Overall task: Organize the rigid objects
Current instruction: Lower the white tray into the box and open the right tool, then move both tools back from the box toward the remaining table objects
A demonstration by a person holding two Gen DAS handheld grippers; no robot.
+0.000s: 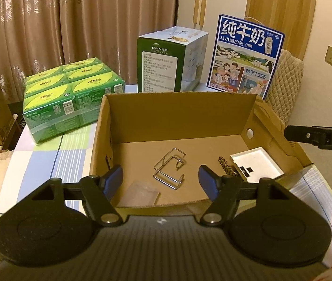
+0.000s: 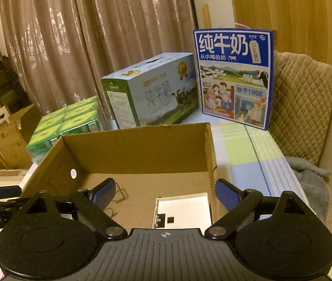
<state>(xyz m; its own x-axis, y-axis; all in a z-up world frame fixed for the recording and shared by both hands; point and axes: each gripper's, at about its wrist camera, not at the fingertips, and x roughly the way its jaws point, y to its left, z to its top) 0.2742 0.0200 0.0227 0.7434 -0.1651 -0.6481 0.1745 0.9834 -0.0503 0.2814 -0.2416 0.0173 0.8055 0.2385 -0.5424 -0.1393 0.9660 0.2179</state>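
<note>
- Cardboard box [image 1: 177,117] is sitting straight ahead of my left gripper [image 1: 160,182], open side up, so I am looking down into it over its near wall.
- I am holding the left gripper's blue pads spread wide with nothing between them; it is hanging just short of the box's near edge, probably so I can drop onto whatever I choose.
- Directly beyond the gap in those pads, a bent wire rack [image 1: 170,168] is lying on the box floor; closer to me and a little left, a small clear plastic bag [image 1: 140,194] is resting flat.
- Past my left gripper's right pad, a patterned clip-like piece [image 1: 224,166] is lying just beside a shallow white tray [image 1: 257,164].
- I am keeping my right gripper [image 2: 163,194] spread and empty too, with that white tray between its pads and the box's right wall just inside the right pad.
- Judging by this, the small items are already gathered in the box.
</note>
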